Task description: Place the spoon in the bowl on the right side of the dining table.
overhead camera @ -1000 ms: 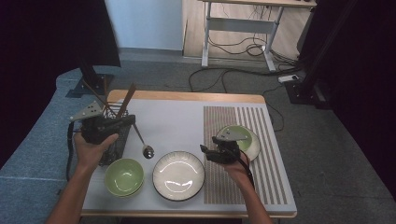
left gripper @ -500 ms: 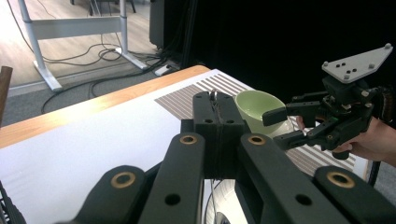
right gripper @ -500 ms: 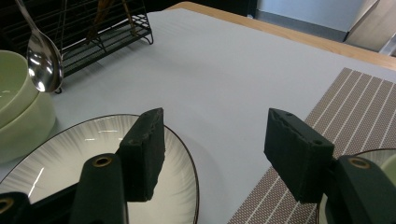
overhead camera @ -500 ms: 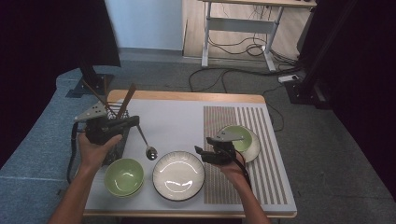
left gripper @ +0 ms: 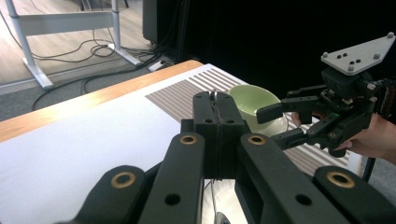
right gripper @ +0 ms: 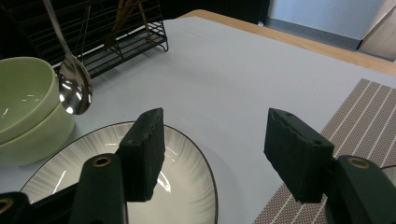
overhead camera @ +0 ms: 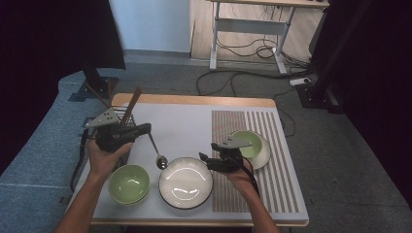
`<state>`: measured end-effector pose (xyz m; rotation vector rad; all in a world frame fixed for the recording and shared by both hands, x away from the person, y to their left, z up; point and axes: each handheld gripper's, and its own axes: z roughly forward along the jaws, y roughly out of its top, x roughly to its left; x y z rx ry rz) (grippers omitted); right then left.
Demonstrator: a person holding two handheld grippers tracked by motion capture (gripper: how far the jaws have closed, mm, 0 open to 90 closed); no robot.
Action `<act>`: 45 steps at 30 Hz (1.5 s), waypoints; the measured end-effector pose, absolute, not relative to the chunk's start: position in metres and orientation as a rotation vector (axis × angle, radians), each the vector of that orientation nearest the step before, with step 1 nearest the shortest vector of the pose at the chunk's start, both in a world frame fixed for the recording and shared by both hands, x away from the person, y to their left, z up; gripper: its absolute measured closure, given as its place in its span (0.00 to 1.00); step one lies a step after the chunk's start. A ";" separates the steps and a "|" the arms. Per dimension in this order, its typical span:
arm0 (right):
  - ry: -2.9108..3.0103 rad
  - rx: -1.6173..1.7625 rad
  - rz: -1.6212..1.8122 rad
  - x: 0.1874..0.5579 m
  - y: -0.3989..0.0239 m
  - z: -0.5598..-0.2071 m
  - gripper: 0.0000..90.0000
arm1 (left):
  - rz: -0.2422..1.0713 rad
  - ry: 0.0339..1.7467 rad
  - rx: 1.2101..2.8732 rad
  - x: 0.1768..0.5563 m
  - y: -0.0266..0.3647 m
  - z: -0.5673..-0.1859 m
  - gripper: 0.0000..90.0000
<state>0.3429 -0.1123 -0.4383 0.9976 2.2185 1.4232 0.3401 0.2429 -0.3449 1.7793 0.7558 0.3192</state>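
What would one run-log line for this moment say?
left gripper: shut on spoon, held above table | right gripper: open, empty, over white plate | green bowl: left of plate

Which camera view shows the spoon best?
The right gripper view: the spoon hangs large, its shiny bowl clear. The high view shows it small in the left tool. The left gripper view shows its handle pinched between shut jaws.

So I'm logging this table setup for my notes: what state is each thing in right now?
Left hand-held gripper: shut on the spoon's handle.
Shiny metal spoon: held up, bowl end down beside the white plate.
Right hand-held gripper: open, nothing between its pads, above the plate's edge.
Round white ribbed plate: flat, empty.
Pale green bowl near the left hand: upright, empty.
Pale green bowl on a saucer, on the striped mat: upright.
Black wire rack: holds wooden utensils.
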 end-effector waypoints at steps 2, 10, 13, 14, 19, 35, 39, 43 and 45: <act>2.220 0.990 1.423 0.342 -0.110 -0.438 0.43 | 0.316 0.752 1.780 0.340 0.240 -0.345 1.00; 2.224 0.974 1.429 0.341 -0.108 -0.438 0.43 | 0.305 0.742 1.782 0.341 0.234 -0.346 1.00; 2.225 0.970 1.433 0.340 -0.108 -0.437 0.43 | 0.300 0.741 1.784 0.341 0.232 -0.347 1.00; 2.225 0.971 1.434 0.340 -0.107 -0.437 0.43 | 0.299 0.740 1.785 0.341 0.232 -0.347 1.00; 2.212 0.963 1.436 0.339 -0.105 -0.436 0.43 | 0.295 0.738 1.786 0.341 0.229 -0.348 1.00; 2.201 0.924 1.450 0.335 -0.097 -0.435 0.44 | 0.284 0.716 1.787 0.340 0.218 -0.351 1.00; 2.214 0.915 1.455 0.333 -0.093 -0.435 0.44 | 0.278 0.708 1.795 0.340 0.213 -0.352 1.00; 2.226 0.916 1.455 0.333 -0.091 -0.436 0.44 | 0.273 0.706 1.791 0.340 0.211 -0.353 1.00; 2.230 0.916 1.464 0.333 -0.090 -0.436 0.45 | 0.268 0.704 1.790 0.340 0.209 -0.354 1.00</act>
